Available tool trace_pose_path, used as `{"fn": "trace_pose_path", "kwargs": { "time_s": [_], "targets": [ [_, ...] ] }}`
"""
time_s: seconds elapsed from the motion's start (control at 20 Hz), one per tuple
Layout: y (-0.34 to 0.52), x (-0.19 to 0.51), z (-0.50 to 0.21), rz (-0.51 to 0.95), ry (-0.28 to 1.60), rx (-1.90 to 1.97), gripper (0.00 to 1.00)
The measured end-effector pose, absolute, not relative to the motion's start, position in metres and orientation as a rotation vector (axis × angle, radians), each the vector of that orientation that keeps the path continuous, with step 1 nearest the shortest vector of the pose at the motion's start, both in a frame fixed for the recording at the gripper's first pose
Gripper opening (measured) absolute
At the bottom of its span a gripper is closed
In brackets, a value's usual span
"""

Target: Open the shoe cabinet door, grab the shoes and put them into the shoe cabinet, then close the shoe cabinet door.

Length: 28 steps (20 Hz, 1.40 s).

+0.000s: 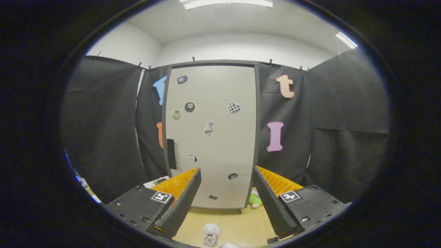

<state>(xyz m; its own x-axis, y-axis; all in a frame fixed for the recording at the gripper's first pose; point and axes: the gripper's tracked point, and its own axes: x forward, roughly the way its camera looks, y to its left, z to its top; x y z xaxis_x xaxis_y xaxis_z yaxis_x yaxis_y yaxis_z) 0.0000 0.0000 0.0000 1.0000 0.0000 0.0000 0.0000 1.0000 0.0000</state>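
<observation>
The gripper (227,179) is spread wide and holds nothing. A shoe (211,235) lies on the floor (234,220) between its fingers, in front of the shut cabinet door (212,137).

The cabinet door (220,137) is pale grey with a dark frame and a black handle (171,153) at its left edge. A black-and-white checked heart sticker (234,108) sits upper right of the handle. Before the door, a white shoe (211,235) lies on tan floor (234,220).
</observation>
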Motion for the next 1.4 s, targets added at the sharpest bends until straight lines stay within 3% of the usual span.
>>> {"fn": "trace_pose_path", "kwargs": {
  "time_s": [1.0, 1.4],
  "targets": [
    [0.002, -0.011, -0.003, -0.012, 0.001, -0.015, 0.98],
    [0.039, 0.021, -0.012, 0.005, 0.003, -0.015, 0.98]
  ]
}}
